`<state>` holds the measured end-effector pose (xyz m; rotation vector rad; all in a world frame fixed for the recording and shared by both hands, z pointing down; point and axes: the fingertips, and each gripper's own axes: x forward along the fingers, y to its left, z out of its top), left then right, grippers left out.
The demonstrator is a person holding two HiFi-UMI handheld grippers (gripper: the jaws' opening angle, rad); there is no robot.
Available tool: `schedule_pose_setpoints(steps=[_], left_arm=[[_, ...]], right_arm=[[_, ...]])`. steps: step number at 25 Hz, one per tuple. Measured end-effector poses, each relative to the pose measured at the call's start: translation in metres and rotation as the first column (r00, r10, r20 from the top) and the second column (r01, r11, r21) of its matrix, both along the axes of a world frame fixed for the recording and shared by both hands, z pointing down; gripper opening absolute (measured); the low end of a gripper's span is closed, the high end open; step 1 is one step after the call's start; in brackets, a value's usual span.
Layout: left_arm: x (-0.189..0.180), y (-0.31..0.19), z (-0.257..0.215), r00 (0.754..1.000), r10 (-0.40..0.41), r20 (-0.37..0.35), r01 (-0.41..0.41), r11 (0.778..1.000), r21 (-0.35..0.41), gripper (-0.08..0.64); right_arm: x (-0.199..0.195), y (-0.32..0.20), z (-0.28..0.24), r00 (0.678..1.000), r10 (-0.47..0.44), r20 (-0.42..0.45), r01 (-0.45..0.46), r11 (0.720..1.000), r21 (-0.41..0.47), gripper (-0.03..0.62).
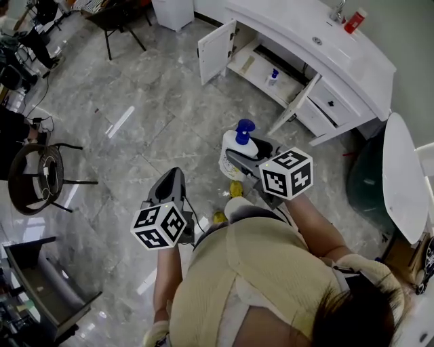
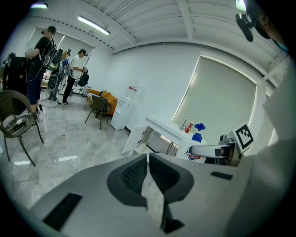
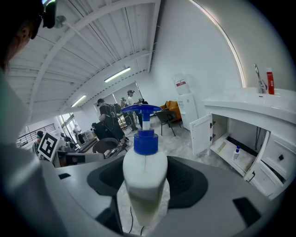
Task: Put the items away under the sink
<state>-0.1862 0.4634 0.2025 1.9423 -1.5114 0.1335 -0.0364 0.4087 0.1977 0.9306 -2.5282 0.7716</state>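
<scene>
A white pump bottle (image 1: 234,144) with a blue pump head is held upright over the floor, my right gripper (image 1: 239,157) shut on its body. The right gripper view shows the bottle (image 3: 144,194) filling the gap between the jaws of the right gripper (image 3: 145,172). My left gripper (image 1: 174,173) hangs lower left, its jaws together and holding nothing; in its own view the left gripper (image 2: 148,157) shows only a thin slit. The white under-sink cabinet (image 1: 252,62) stands ahead with both doors open. A small blue-capped bottle (image 1: 272,76) stands on its shelf.
A red bottle (image 1: 354,20) stands on the sink counter (image 1: 339,51) beside the tap. A round-backed chair (image 1: 41,177) is at the left, a black chair (image 1: 121,17) at the back. A white curved fixture (image 1: 405,177) is at the right. People stand far off (image 2: 41,65).
</scene>
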Motion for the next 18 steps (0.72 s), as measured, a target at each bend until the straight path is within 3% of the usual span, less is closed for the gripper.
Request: schedule_pose_setpoints(steps=[18], left_arm=[[0.068,-0.128,0.007,1.0,0.011,0.009,-0.01,0.999,-0.035,0.049]], right_arm=[[0.045,-0.119,0.008,0.997,-0.058,0.059,0.059,0.998,-0.02,0.281]])
